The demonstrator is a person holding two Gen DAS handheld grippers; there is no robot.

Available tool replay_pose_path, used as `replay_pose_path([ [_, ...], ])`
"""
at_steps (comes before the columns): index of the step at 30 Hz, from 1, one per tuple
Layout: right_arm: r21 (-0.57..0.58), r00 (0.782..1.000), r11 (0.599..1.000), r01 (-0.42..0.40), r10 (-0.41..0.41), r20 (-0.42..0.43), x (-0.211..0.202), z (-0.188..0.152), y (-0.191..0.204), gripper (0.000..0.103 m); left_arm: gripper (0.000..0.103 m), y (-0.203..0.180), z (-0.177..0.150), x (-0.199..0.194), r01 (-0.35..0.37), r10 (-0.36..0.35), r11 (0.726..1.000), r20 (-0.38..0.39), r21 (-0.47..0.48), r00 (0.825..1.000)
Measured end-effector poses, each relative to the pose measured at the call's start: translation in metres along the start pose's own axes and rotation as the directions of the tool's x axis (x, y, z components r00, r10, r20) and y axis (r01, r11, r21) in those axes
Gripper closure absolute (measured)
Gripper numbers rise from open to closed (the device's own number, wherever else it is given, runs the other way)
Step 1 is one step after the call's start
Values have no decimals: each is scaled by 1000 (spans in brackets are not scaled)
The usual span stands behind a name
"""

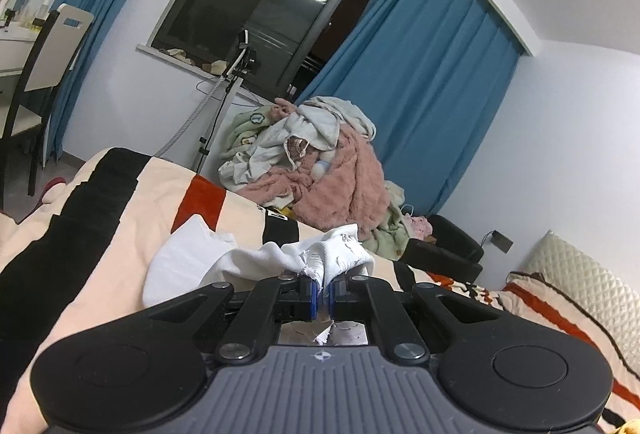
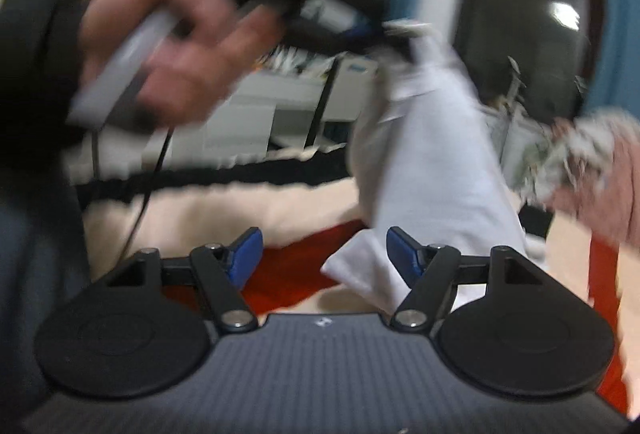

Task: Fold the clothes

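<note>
Left wrist: left gripper (image 1: 323, 292) pinches white garment (image 1: 320, 258); right gripper (image 2: 324, 254) gapes.

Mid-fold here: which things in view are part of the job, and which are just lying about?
In play:
white garment, clamped in the left hand-held gripper
right hand-held gripper, open beside the hanging cloth
striped bedspread

Lying about:
clothes pile, possibly next
blue curtains
chair
tripod
</note>
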State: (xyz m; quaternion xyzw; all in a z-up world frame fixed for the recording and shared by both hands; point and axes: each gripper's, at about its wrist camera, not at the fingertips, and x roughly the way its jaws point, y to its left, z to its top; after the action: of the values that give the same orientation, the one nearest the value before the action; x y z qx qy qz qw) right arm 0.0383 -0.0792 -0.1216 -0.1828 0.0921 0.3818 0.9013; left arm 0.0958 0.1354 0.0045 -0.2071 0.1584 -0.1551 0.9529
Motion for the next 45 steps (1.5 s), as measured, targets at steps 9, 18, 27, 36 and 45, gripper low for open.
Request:
replay_pose_path([
  [9, -187, 969, 969, 160, -191, -160, 71, -34, -17, 77, 97, 12, 0, 64, -63, 65, 997, -65, 39, 996],
  [18, 312, 933, 895, 318, -353, 62, -14, -5, -112, 96, 90, 30, -3, 107, -89, 93, 995, -123, 36, 988],
  [27, 775, 886, 514, 368, -446, -126, -45, -80, -228, 97, 79, 11, -42, 154, -10, 57, 987, -293, 160, 954],
  [36, 788, 894, 470, 398, -391, -218, -17, -100, -227, 96, 43, 4, -36, 120, 9, 51, 981, -306, 194, 951],
  [45, 772, 876, 452, 446, -397, -274, -15, -105, -234, 96, 28, -13, -50, 92, 69, 36, 972, -429, 226, 902],
])
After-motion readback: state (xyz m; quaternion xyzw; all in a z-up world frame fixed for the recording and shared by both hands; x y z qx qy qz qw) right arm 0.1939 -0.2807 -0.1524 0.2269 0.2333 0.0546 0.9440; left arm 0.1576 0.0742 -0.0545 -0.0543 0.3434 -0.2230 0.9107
